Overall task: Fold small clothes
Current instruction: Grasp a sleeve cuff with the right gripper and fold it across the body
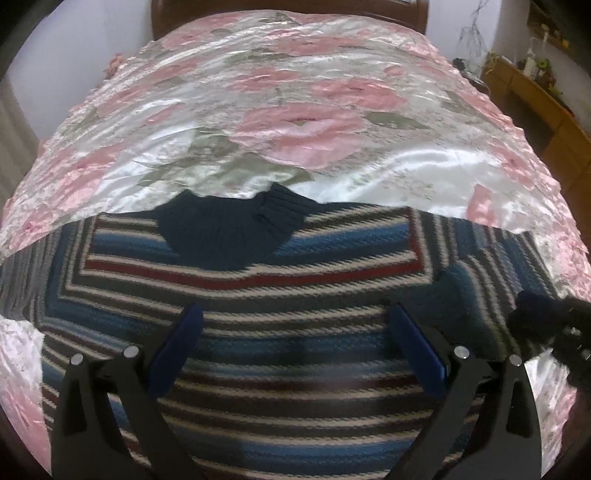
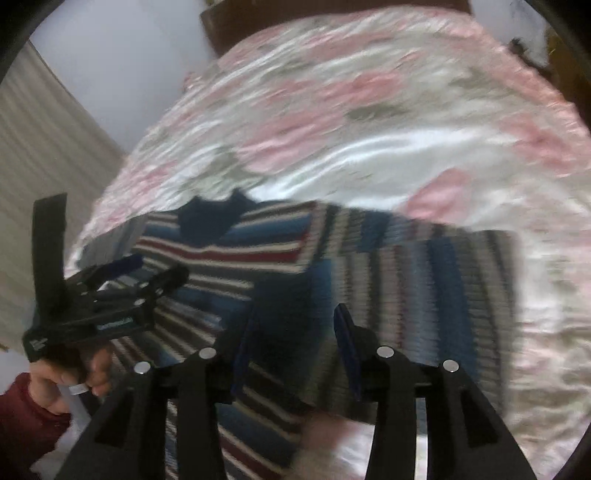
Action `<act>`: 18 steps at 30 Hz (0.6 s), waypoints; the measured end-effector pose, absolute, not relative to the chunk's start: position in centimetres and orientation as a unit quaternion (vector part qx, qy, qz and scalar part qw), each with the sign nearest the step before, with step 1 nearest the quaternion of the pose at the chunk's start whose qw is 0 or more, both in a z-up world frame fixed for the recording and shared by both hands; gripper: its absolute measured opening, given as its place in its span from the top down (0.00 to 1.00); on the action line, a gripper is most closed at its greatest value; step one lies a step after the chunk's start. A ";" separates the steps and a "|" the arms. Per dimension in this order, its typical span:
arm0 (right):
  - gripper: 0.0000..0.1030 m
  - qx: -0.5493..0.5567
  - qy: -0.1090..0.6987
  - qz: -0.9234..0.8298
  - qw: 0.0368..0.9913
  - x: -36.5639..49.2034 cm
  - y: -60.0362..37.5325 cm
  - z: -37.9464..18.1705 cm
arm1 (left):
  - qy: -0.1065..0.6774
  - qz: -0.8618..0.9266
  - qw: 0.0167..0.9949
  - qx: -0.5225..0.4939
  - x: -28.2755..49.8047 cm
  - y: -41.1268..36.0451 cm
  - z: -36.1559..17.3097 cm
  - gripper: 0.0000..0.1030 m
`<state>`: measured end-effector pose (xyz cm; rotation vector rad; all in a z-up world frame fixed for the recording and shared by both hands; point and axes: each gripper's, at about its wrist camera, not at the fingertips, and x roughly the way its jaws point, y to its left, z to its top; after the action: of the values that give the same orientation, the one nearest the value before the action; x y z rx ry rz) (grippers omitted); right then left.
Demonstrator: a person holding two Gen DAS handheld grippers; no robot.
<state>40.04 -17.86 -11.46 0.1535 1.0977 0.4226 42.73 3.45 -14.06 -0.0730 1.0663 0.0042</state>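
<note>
Centrally, a striped sweater (image 1: pixel 295 332) lies flat near the bedspread's (image 1: pixel 295 92) front edge, open bedspread beyond; left gripper (image 1: pixel 295 332) spread above it, right gripper (image 2: pixel 295 332) spread over the sleeve.

Home bedroom: bed (image 1: pixel 295 92) under floral satin bedspread, wooden headboard (image 1: pixel 288 11).

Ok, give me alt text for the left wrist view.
A striped sweater with a navy collar lies flat on a floral bedspread, the open left gripper hovering over its chest. The right gripper shows at the right edge.
</note>
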 end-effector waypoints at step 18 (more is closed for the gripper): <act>0.52 0.101 0.517 0.153 0.836 34.9 -25.1 -13.7 | 0.594 -0.069 0.794 -0.108 44.0 -4.4 -19.3 0.52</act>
<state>34.88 -25.06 -13.67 0.2141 1.0935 0.3246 44.04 -4.35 -19.30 -0.2321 1.2759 -0.1481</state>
